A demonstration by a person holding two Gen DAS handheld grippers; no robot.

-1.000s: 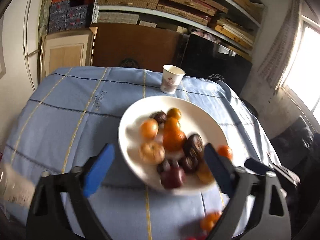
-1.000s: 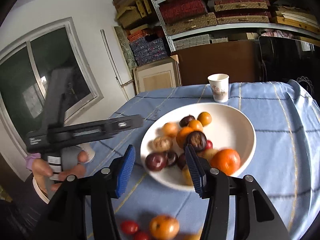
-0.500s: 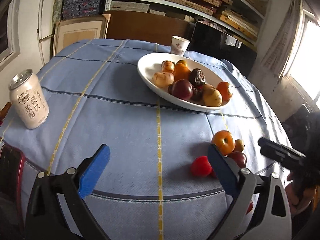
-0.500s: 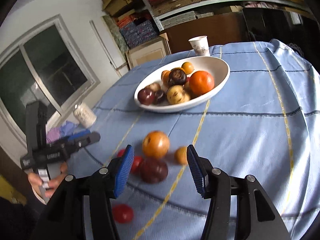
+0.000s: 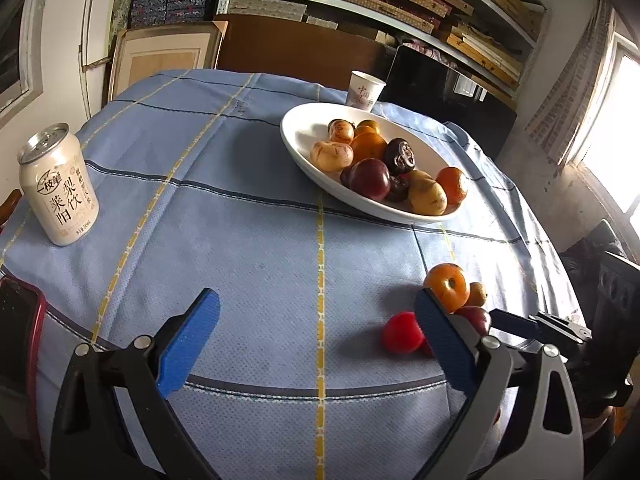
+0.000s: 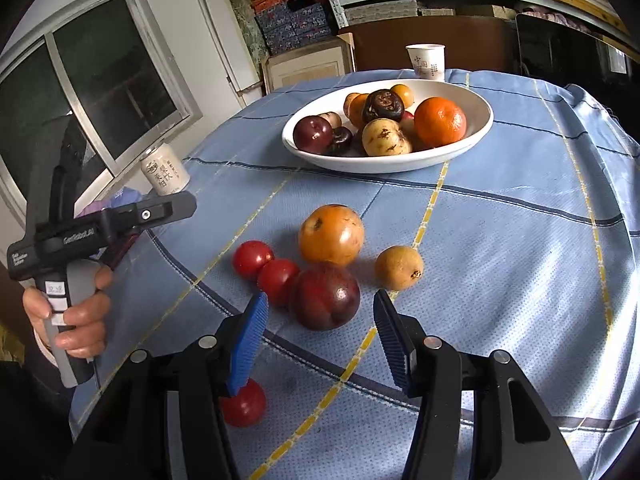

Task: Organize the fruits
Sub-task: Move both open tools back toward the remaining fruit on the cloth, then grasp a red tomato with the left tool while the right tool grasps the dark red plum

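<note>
The right gripper (image 6: 320, 334) hangs low over the near side of the bench (image 6: 520, 240), its fingers (image 6: 250, 336) spread wide with nothing between them. Just beyond them lies a dark plum (image 6: 324, 296). The left gripper (image 5: 316, 344) also has its fingers (image 5: 188, 340) wide apart and empty, above bare cloth.

Six loose fruits lie on the cloth near the right gripper. Three are tomatoes: two (image 6: 253, 258) (image 6: 278, 280) touch each other just left of the plum, and one (image 6: 243, 402) sits nearer, partly hidden behind the left finger of the right gripper. One persimmon (image 6: 331, 234) touches the far side of the plum. One small loquat (image 6: 399, 267) lies right of the plum, apart from it.

Farther away stands one white bowl (image 6: 472, 136) with fruit heaped in it. In the bowl I can count one orange (image 6: 440, 121), one plum (image 6: 313, 134) and one pale yellow fruit (image 6: 386, 137); the other pieces overlap, so their number I cannot tell.

One paper cup (image 6: 426, 61) stands behind the bowl. One can (image 5: 59, 184) stands at the far left of the cloth. In the left view, one phone with a red edge (image 5: 20, 344) lies at the near left. In that view the right finger of the left gripper covers part of the loose fruits.
</note>
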